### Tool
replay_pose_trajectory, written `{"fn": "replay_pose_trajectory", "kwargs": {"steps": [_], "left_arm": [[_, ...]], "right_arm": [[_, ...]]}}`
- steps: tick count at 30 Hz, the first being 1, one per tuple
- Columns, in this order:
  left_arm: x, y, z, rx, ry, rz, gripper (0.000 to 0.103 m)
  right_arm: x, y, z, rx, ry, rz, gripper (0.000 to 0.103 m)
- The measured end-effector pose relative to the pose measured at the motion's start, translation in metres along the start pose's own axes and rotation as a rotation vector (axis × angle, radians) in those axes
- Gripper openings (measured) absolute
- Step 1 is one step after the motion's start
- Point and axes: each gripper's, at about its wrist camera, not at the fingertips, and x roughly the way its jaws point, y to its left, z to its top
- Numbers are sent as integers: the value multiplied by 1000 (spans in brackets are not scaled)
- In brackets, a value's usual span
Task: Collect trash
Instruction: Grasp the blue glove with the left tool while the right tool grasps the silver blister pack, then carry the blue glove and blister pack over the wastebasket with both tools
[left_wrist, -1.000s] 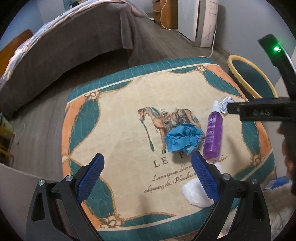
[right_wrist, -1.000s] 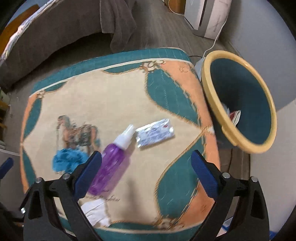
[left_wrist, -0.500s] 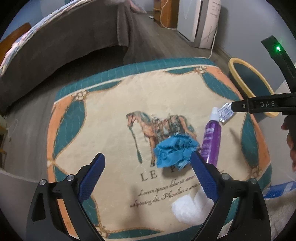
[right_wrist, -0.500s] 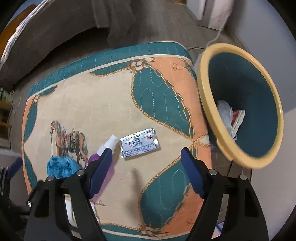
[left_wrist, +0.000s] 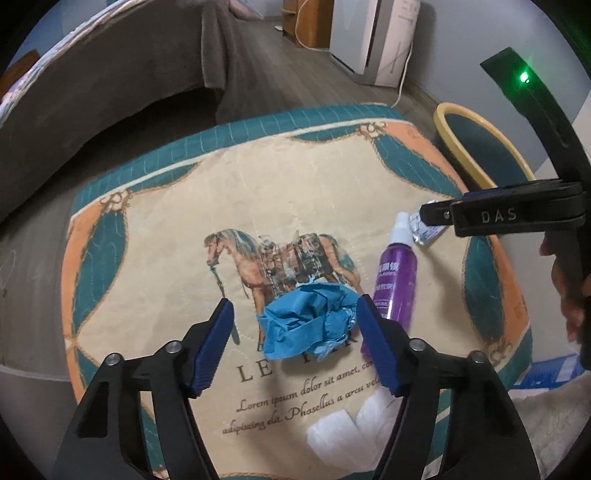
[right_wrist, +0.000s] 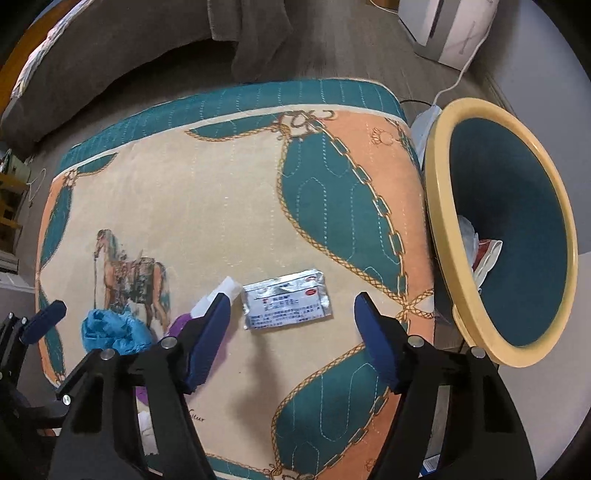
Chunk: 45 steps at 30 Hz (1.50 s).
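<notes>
Presently: left gripper (left_wrist: 295, 325) closing around the crumpled blue paper (left_wrist: 310, 325) at frame centre, fingers not yet pressing; right gripper (right_wrist: 291, 321) closing above the foil sachet (right_wrist: 286, 304). Risk: flat sachet slipping (purple spray bottle (left_wrist: 395, 284) adjacent).

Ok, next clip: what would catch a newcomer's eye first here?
Probably the crumpled blue paper on the horse-print cloth, between the closing, not yet touching jaws of the left gripper. Next, the silver foil packet under the right gripper, and the yellow-rimmed bin beside the cloth, already holding trash.
</notes>
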Motion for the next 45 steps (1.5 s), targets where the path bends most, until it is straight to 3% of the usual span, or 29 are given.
{"fn": "replay_pose_trajectory", "kwargs": {"steps": [10, 19, 31, 37, 45], "left_arm": [[23, 9, 2, -43, 53, 8, 63], [32, 4, 3, -33, 57, -15, 60], [34, -3, 3, -28, 58, -28, 55], [32, -8, 4, -11, 62, -45, 45], [21, -26, 7, 86, 19, -9, 35]], "right_arm": [[16, -2, 4, 7, 15, 22, 63], [27, 4, 5, -11, 36, 6, 53], [23, 18, -1, -37, 34, 4, 50], [15, 17, 3, -24, 17, 4, 50], [-14, 4, 2, -5, -39, 25, 50]]}}
